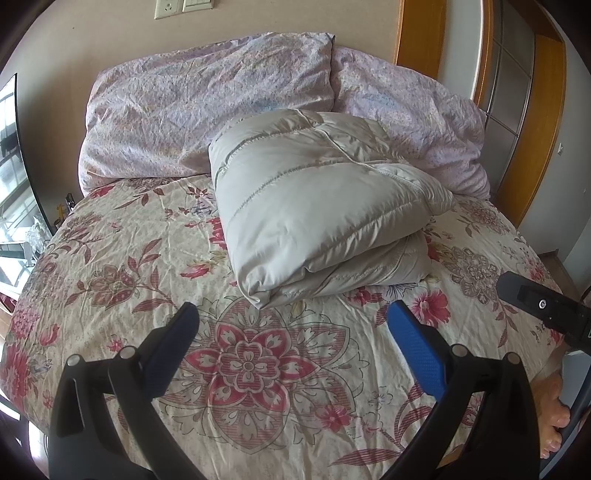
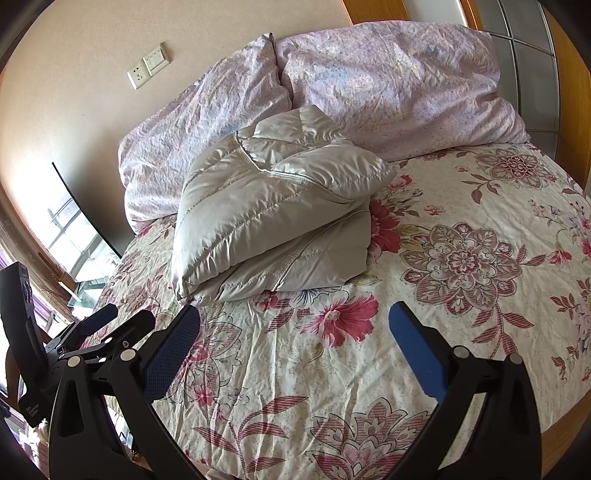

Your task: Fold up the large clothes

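A beige quilted down jacket [image 1: 317,206] lies folded into a thick bundle on the floral bedsheet [image 1: 258,369], near the pillows; it also shows in the right wrist view [image 2: 273,218]. My left gripper [image 1: 291,317] is open and empty, held above the sheet a short way in front of the bundle. My right gripper [image 2: 293,321] is open and empty, also in front of the bundle and apart from it. The right gripper's body shows at the right edge of the left wrist view [image 1: 546,306], and the left gripper shows at the lower left of the right wrist view [image 2: 110,325].
Two lilac pillows [image 1: 207,107] [image 1: 413,114] lean against the wall at the head of the bed. A dark screen [image 1: 14,147] and window are at the left. A wooden door frame [image 1: 421,33] stands behind on the right. A bare foot [image 1: 554,417] is by the bed's right edge.
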The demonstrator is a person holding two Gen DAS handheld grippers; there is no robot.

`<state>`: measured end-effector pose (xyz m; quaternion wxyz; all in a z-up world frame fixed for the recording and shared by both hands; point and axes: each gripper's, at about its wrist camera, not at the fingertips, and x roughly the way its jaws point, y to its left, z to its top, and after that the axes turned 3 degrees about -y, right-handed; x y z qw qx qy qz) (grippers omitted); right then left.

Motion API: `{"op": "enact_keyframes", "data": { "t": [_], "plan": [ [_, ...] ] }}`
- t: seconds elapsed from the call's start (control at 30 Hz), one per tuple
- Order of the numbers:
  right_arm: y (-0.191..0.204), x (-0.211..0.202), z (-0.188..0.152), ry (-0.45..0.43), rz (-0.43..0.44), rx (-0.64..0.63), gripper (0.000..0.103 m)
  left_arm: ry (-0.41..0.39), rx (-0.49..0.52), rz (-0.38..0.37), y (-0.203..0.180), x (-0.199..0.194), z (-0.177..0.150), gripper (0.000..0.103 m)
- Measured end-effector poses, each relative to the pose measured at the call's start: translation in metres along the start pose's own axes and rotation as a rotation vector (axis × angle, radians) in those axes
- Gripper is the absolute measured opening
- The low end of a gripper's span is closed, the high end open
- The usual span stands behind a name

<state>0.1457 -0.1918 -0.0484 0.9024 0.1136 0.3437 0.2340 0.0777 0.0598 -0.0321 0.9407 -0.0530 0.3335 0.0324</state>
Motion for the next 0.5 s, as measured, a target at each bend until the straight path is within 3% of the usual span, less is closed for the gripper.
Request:
{"op": "enact_keyframes", "data": {
  "t": [0.5],
  "plan": [
    [-0.0003,-0.0001,-0.0002,-0.001,-0.001,0.002,0.102,0.003,0.004,0.000,-0.0013,0.0012,0.0001,0.101]
  ]
}}
